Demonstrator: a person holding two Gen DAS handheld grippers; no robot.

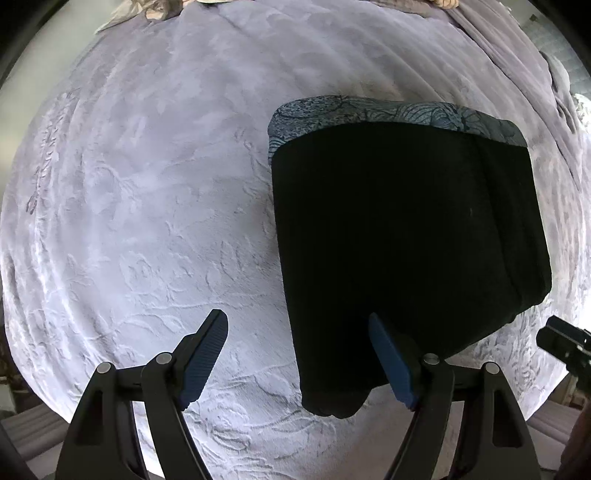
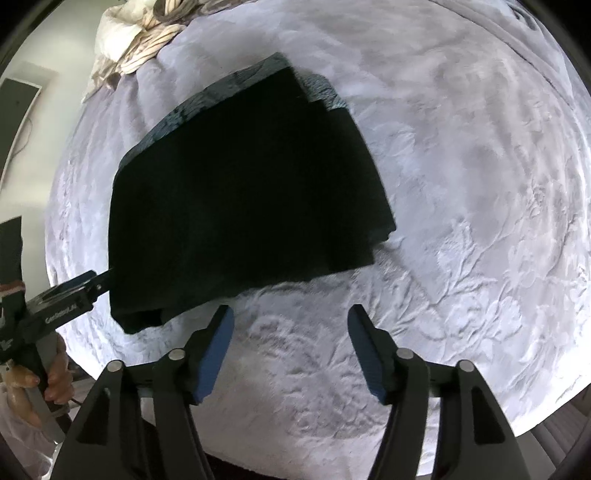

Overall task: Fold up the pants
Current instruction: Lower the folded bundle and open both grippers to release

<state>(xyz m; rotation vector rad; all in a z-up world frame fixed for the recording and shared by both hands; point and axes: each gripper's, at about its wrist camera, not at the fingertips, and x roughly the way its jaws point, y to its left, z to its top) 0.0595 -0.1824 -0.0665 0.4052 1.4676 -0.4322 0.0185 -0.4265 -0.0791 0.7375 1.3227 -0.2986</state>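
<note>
Black fabric pants, folded into a thick rectangle with a grey-blue patterned waistband along the far edge, lie on a pale lavender embossed floral bedspread. The left gripper stands spread wide at the bundle's near corner, its right blue-padded finger against the cloth. The right gripper hangs spread over bare bedspread just beside the near edge, gripping nothing. A crumpled cream striped cloth sits at the far side.

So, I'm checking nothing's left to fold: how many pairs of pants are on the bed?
1: folded black pants with a patterned waistband lying on the lavender embossed bedspread.
</note>
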